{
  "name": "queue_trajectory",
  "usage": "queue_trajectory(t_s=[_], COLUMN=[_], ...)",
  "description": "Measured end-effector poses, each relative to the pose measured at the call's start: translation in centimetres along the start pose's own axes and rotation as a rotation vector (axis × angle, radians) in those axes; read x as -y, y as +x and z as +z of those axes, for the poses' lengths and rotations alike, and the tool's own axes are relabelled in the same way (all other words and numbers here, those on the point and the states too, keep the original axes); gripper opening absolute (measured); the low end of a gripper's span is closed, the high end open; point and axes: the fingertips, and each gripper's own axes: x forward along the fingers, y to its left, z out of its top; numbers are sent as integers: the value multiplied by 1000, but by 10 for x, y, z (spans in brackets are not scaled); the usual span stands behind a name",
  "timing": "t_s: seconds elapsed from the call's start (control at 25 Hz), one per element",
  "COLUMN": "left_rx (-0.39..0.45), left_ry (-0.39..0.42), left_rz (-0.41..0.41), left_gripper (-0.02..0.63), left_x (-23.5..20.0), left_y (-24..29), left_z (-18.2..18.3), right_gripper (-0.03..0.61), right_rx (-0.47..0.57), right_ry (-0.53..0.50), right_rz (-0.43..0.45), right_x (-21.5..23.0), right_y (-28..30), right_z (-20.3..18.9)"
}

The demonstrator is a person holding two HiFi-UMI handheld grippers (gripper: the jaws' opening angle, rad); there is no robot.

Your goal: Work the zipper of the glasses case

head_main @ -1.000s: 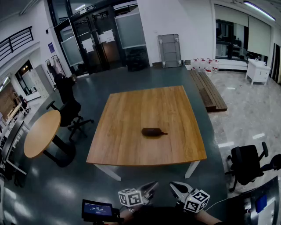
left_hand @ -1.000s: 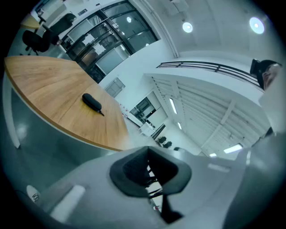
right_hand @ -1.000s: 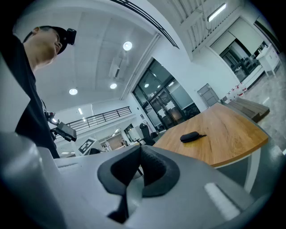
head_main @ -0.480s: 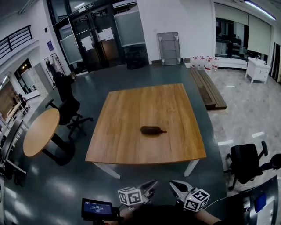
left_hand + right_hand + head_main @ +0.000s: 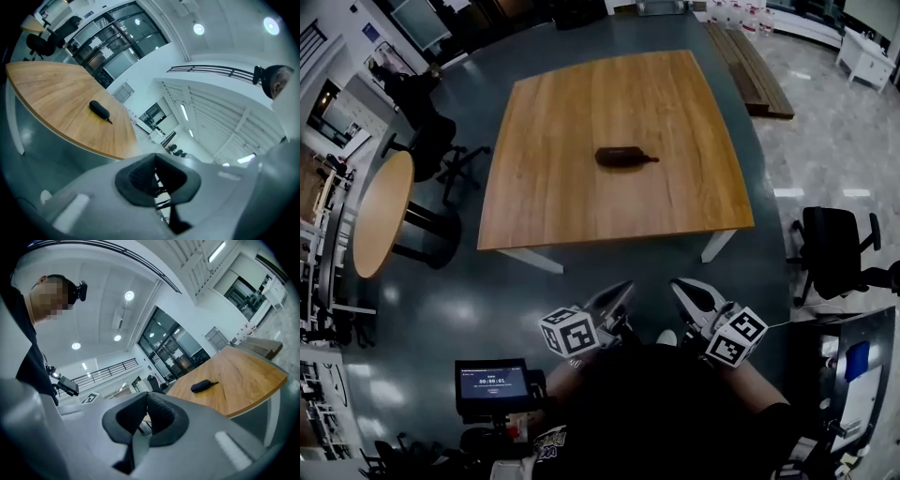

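1. At the far left, a round table (image 5: 382, 216) with a smooth, pale wooden top stands on the dark, glossy floor. A black swivel chair (image 5: 431, 141) is just beside it.
2. Low down, near the person, a small dark screen (image 5: 492, 382) glows with pale digits that are too small to read.
3. The left gripper (image 5: 622, 289) is grey plastic and carries a cube of square markers. It is held close to the person's body, well apart from the big table. Its ribbed black pads (image 5: 139, 177) are pressed together with nothing between them.
4. The glasses case (image 5: 622, 157) lies near the middle of the square table (image 5: 581, 206), whose top is warm, matte wood on white legs. The case is a dark, rounded oval pod that looks closed, so I cannot see what is inside. A thin tab sticks out of its right end. Neither gripper touches it.
5. The right gripper (image 5: 680, 284) has the same grey shell and marker cube. It is held beside the left one, and its jaws are also pressed together and empty.
6. At the far right, a black office chair (image 5: 834, 248) stands on the floor.
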Motion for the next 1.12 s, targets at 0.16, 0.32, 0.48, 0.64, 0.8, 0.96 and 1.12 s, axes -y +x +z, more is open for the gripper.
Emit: queue_trajectory(t_s=[0.16, 0.32, 0.48, 0.64, 0.8, 0.96, 1.12], left_rx=[-3, -1, 33, 27, -23, -72, -76], left_ry=[-62, -121, -156, -133, -162, -183, -230], left_rz=[37, 27, 26, -15, -62, -85, -105], left_gripper=[-2, -2, -2, 0, 0, 0, -2], left_x=[-20, -47, -86, -117, -162, -179, -186], left_y=[-3, 9, 24, 36, 27, 19, 11], left_z=[8, 29, 76, 127, 164, 160, 156], right_gripper=[34, 58, 92, 136, 181, 243, 329], right_rx=[6, -12, -47, -136, -334, -643, -981], right_ry=[70, 61, 47, -17, -196, -543, -857], right_rz=[-66, -119, -172, -183, -202, -195, -131], right_x=[20, 48, 79, 111, 160, 241, 311], right_y=[6, 29, 67, 125, 202, 234, 262], right_z=[1, 5, 11, 8, -11, -27, -40])
